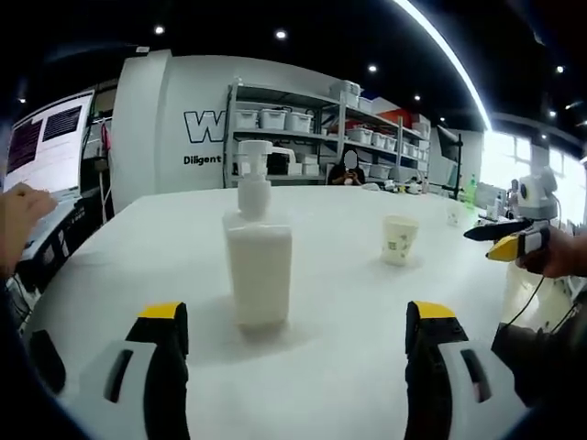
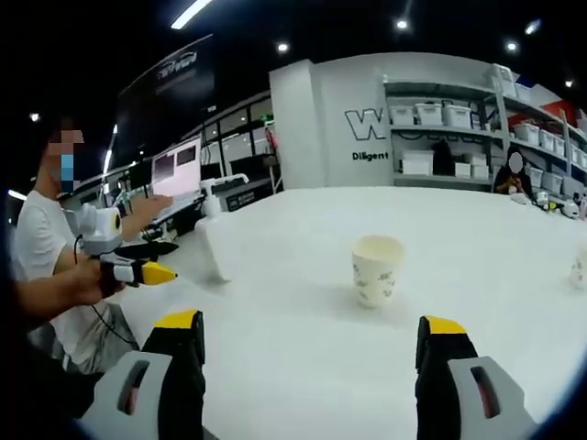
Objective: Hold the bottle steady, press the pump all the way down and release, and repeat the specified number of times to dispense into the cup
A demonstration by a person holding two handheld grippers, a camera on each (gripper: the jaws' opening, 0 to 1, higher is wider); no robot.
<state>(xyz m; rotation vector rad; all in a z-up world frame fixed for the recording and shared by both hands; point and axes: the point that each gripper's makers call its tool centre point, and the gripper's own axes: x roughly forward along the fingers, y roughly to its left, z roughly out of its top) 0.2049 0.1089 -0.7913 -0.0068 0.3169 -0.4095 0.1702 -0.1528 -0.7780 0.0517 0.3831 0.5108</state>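
A white pump bottle [image 1: 260, 266] stands upright on the white table [image 1: 348, 357], its pump head [image 1: 252, 160] up. My left gripper [image 1: 296, 316] is open just in front of it, one jaw to each side, touching nothing. A patterned paper cup [image 1: 399, 238] stands to the right of the bottle. In the right gripper view the cup [image 2: 377, 268] is straight ahead, and my right gripper [image 2: 312, 323] is open short of it. The bottle [image 2: 213, 246] stands further left. A person's hand holds the left gripper [image 2: 170, 259] beside it.
A second paper cup [image 2: 580, 266] stands at the right edge. Metal shelves with white bins [image 1: 312, 128] line the back wall, and a person sits before them. A laptop screen [image 1: 50, 142] and a hand [image 1: 18, 215] are at the table's left side.
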